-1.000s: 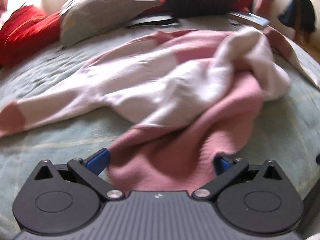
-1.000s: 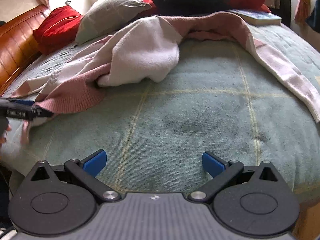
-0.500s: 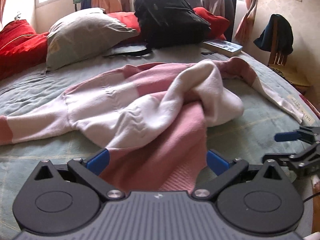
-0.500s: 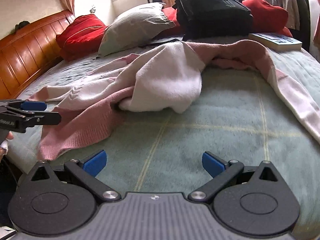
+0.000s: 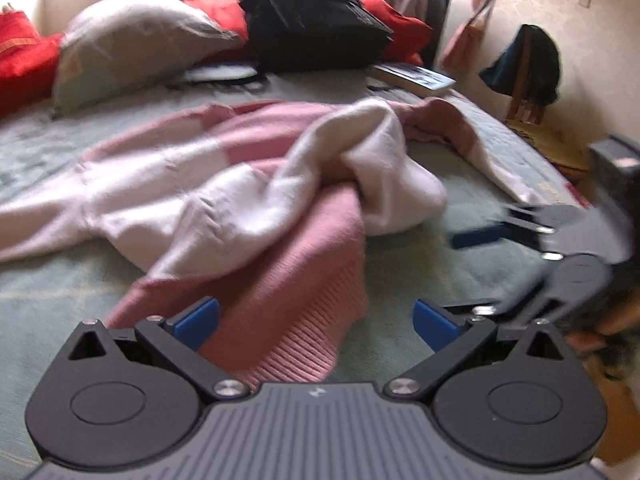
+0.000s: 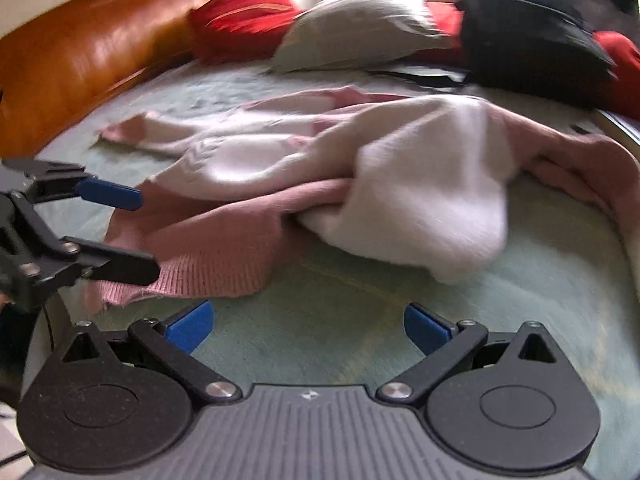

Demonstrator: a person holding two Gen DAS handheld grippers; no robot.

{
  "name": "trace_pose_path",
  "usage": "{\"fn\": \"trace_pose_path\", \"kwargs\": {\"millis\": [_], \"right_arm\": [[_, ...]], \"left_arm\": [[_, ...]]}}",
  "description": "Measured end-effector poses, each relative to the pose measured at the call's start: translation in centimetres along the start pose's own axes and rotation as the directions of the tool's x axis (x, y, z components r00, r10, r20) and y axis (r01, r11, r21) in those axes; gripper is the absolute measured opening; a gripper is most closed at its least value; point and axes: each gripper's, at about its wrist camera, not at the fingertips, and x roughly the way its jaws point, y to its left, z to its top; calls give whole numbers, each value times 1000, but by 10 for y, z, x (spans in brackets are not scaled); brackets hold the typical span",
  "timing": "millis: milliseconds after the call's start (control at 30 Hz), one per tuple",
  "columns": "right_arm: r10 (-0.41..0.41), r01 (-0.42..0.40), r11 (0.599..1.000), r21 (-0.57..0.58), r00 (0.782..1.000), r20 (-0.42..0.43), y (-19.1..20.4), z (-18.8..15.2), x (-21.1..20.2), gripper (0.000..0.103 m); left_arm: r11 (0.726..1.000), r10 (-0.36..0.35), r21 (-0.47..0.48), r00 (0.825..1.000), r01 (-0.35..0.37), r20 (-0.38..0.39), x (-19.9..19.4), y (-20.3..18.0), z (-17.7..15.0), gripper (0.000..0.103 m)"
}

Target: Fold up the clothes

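A pink and white knitted sweater (image 5: 248, 196) lies crumpled on a green bedspread (image 5: 400, 272); it also shows in the right wrist view (image 6: 400, 184). My left gripper (image 5: 316, 322) is open, its jaws astride the sweater's pink ribbed hem (image 5: 288, 344). My right gripper (image 6: 306, 328) is open and empty over bare bedspread (image 6: 340, 320), just right of the hem (image 6: 208, 276). The right gripper also shows in the left wrist view (image 5: 520, 236), and the left gripper in the right wrist view (image 6: 116, 232), open at the hem's left corner.
A grey pillow (image 5: 132, 40), red pillows (image 5: 24, 52), a black backpack (image 5: 308, 16) and a book (image 5: 416, 76) lie at the bed's far end. A wooden headboard (image 6: 72, 64) runs along the left. A chair with dark clothing (image 5: 524, 68) stands at the right.
Both grippers have moved closer to the sweater's hem and to each other. The right gripper has swung left toward the sweater. The sweater has not been lifted.
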Motion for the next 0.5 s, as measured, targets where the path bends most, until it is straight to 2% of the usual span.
{"fn": "trace_pose_path", "kwargs": {"millis": [67, 133, 267, 500], "right_arm": [[14, -15, 999, -50, 1000, -19, 1, 5, 11, 103], [47, -51, 995, -81, 998, -47, 0, 12, 22, 103], [38, -41, 992, -120, 999, -27, -4, 35, 32, 103], [26, -22, 987, -160, 999, 20, -19, 80, 49, 103]], "left_arm": [[1000, -10, -2, 1000, 10, -6, -1, 2, -2, 102], [1000, 10, -5, 1000, -10, -6, -3, 4, -2, 102], [999, 23, -42, 1000, -23, 2, -4, 14, -2, 102], [996, -54, -72, 998, 56, 27, -3, 22, 0, 102]]}}
